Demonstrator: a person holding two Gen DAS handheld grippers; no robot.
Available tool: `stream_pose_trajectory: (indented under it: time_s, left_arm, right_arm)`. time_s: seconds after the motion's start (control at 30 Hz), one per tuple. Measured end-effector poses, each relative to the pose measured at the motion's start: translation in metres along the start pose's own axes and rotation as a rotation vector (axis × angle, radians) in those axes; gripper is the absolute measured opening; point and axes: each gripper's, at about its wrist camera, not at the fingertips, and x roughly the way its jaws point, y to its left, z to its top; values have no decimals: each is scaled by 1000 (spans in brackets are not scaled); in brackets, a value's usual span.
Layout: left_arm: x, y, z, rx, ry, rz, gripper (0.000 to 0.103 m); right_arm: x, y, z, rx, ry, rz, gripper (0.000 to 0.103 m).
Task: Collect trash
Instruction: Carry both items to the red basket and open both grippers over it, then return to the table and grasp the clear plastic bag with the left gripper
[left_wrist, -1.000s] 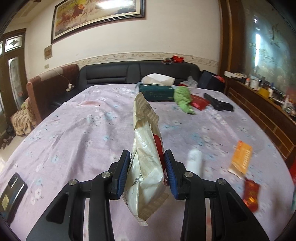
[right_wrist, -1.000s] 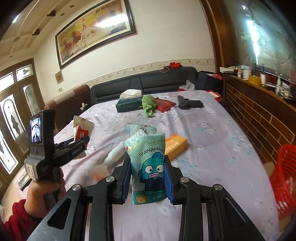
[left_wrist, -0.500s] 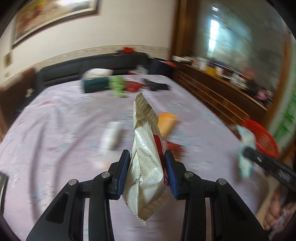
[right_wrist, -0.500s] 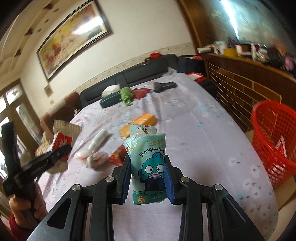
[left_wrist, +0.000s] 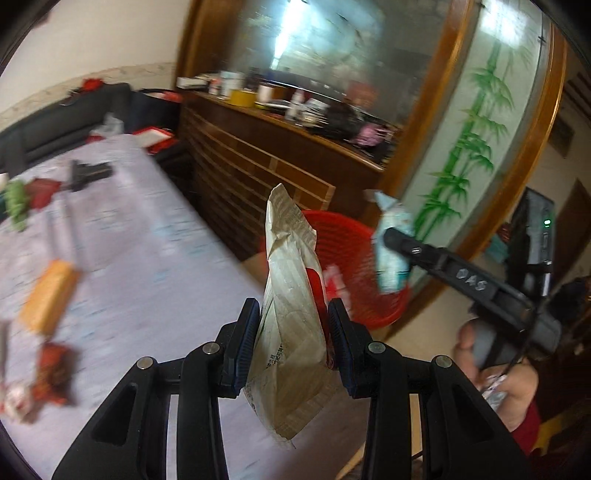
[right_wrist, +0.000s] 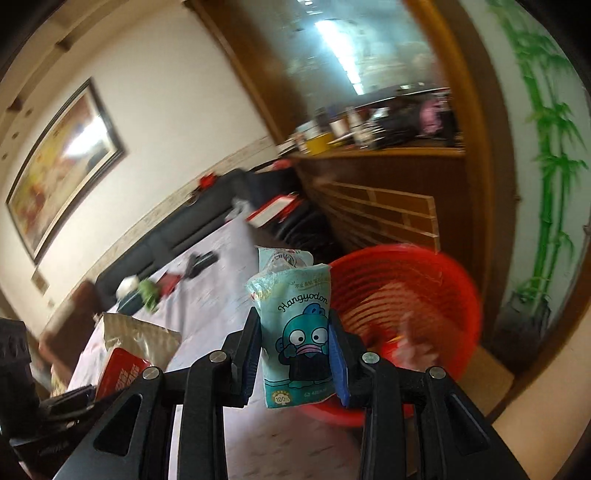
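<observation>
My left gripper (left_wrist: 292, 345) is shut on a crumpled beige paper bag (left_wrist: 291, 295) with red print, held upright over the table's right edge. Behind the bag stands a red plastic basket (left_wrist: 354, 236) on the floor. My right gripper (right_wrist: 294, 345) is shut on a pale teal tissue pack (right_wrist: 295, 332) with a cartoon fish, just in front of the red basket (right_wrist: 417, 291), which holds some wrappers. In the left wrist view the right gripper (left_wrist: 391, 240) with the teal pack (left_wrist: 391, 254) hangs over the basket, a hand behind it. The beige bag (right_wrist: 136, 343) shows low left in the right wrist view.
An orange packet (left_wrist: 50, 295), a red wrapper (left_wrist: 55, 373), a green cloth (left_wrist: 16, 201) and a black object (left_wrist: 88, 171) lie on the lilac floral tablecloth (left_wrist: 147, 266). A slatted wooden counter (left_wrist: 266, 162) with bottles runs behind the basket. A black sofa (right_wrist: 177, 236) lines the far wall.
Both grippers swung right from over the table toward the red basket, each keeping its item. The basket came into full view and the table slid off to the left.
</observation>
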Motion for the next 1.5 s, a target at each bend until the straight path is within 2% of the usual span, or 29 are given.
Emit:
stream_pose_trajectory:
  time_s: [0.13,0.23,0.27,0.37,0.53,0.57,0.7,0.87,1.03,1.2,1.37,1.5]
  left_arm:
    - [42,-24,20,22,34,-28,38]
    - [69,-26,32,23,57,-5,52]
    - [72,-25,33,14,58,0,52]
    - [72,-17,29,-14,70,-15,52]
    - [42,8,15,-38,38,30,58]
    - [35,14,12,-43,32,44,61]
    - [4,41,-9,-61,19,99,62]
    - [-42,79,-40,-89,-18,176,62]
    - [-92,127,-70,-126,-54,294,63]
    - [-128,177,-92,-173,-63,396,67]
    - [-134,224,-104,-208,-11,440,68]
    - [-122,242,-110,-207,27,433,67]
  right_arm:
    - [9,-35,18,56,11,-31,39]
    - [22,-55,25,87,17,-53,50]
    - [27,-60,27,87,28,-61,55]
    - [30,-73,30,107,34,-78,58]
    - [14,-64,23,49,-16,-91,60]
    - [12,-59,21,36,-18,-82,60]
    - [8,-29,8,-18,0,-25,61]
    - [18,29,-19,-108,76,62,63]
    - [33,95,-57,-262,145,95,64]
    - [41,145,-89,-389,152,96,66]
    - [46,181,-114,-492,160,88,67]
    - [46,192,-122,-534,164,80,67]
